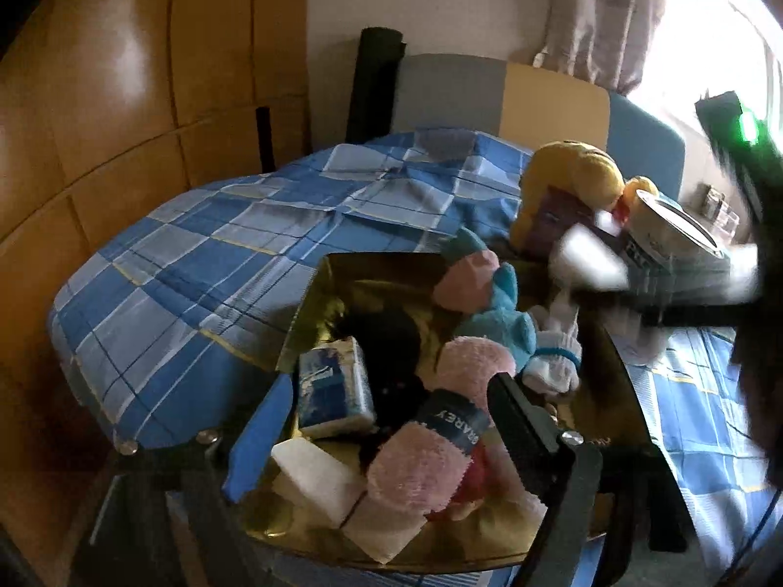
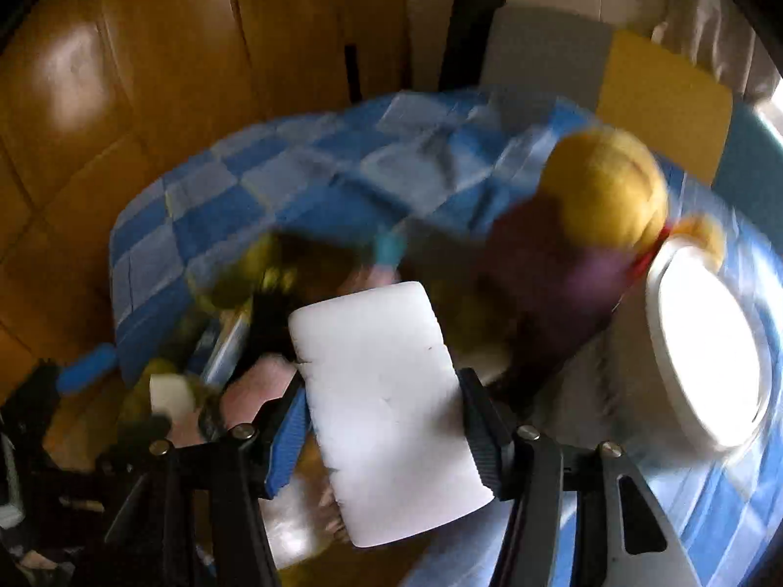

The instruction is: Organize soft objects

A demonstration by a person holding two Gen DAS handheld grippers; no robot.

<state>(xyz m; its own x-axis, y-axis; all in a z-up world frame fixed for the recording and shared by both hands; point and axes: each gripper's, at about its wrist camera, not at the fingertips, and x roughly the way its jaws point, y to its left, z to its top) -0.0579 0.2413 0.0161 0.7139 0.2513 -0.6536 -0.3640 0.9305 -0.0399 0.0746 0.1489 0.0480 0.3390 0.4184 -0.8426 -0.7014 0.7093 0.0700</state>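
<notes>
Fingers of my right gripper clamp a white foam block by its long edges so it stays flat over the gold-lined box; my left gripper is spread, empty, above the pink rolled towel there.

A box stood on the bed, and everything else is placed from it. In the box lay a tissue pack at its left, a rolled towel to the right of that pack, foam blocks at its near edge, a plush toy toward its far side and socks at its right. Behind the box to the right a doll lay on the bed, with a tub just right of the doll. Above the box a foam block sat between the fingers of the right hand-held gripper.
</notes>
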